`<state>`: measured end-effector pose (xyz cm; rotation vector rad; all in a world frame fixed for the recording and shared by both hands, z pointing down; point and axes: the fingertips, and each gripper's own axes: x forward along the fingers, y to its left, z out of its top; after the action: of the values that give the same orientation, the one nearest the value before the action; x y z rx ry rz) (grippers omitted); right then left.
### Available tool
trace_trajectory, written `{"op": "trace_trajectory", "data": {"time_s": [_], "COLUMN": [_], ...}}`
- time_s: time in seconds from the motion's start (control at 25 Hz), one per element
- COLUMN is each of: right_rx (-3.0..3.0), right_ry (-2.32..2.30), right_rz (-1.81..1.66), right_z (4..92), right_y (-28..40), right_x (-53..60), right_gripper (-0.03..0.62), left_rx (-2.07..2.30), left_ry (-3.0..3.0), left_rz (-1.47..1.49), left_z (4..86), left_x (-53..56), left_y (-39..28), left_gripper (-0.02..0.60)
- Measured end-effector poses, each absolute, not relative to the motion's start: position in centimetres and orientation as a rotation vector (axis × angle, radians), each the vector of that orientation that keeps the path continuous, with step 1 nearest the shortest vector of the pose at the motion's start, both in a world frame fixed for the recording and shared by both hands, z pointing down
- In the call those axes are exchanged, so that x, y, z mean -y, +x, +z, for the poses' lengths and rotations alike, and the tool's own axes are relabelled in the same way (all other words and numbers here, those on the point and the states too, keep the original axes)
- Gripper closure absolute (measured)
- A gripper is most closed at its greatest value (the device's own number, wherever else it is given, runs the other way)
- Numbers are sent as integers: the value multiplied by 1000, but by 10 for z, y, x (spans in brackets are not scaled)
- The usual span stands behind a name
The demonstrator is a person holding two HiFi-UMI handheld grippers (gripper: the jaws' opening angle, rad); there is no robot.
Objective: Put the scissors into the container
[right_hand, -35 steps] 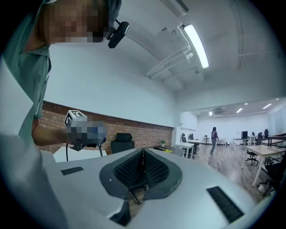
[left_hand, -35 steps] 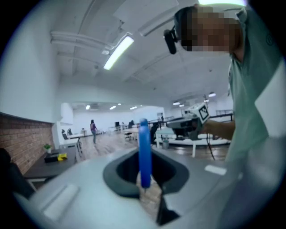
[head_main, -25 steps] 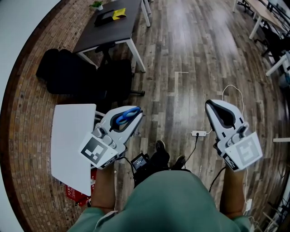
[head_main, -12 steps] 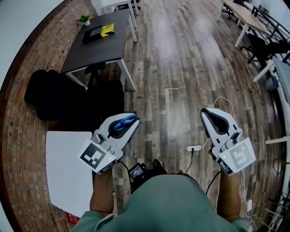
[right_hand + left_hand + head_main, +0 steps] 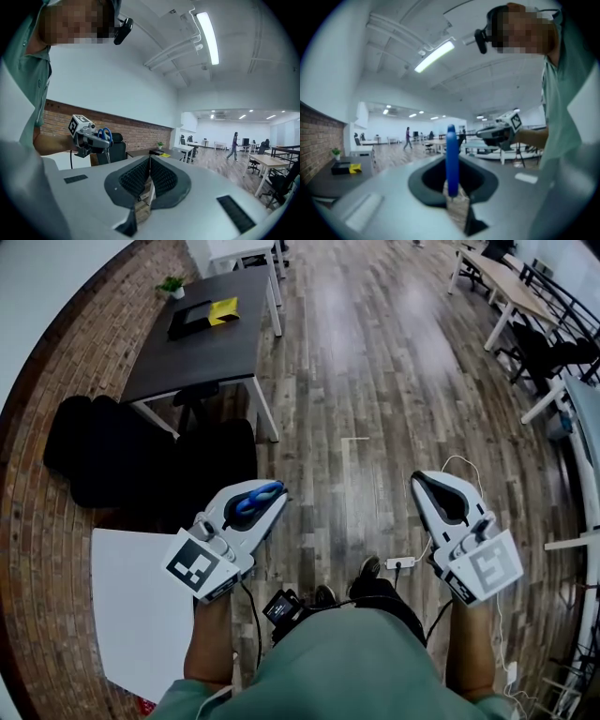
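Scissors (image 5: pixel 451 159) sit clamped in the left hand-held gripper (image 5: pixel 277 491); the right hand-held gripper (image 5: pixel 420 478) is closed, empty.

Both shells are reading as smooth matt grey plastic: left gripper (image 5: pixel 270 495) and right gripper (image 5: pixel 427 479). The right one's pads (image 5: pixel 161 176) are showing black ribbed faces, rubber-like. The scissors (image 5: pixel 255 497) are showing a glossy blue plastic handle. The floor (image 5: pixel 375 362) is looking like wood plank with a slight sheen. The brick wall (image 5: pixel 47 381) on the left is looking rough and matt. The far dark table (image 5: pixel 202 348) is showing a matt top, and the near white table (image 5: pixel 131 587) is looking smooth. The green shirt (image 5: pixel 347 662) is reading as cloth.
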<state>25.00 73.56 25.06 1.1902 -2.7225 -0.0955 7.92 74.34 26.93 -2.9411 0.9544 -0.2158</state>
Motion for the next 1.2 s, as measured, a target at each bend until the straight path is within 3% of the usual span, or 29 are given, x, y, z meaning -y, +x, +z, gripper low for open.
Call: {"op": "trace_trajectory", "data": {"time_s": [1.2], "right_rx": [2856], "right_ry": [1007], "right_rz": [-2], "right_z": [269], "right_y": [336], "right_x": [-485], "right_gripper": [588], "left_rx": [-1165], "left_ry": [-2878], "left_rz": [-404], "left_z": [284], "left_x": [-510], "left_y": [171], "left_gripper": [541]}}
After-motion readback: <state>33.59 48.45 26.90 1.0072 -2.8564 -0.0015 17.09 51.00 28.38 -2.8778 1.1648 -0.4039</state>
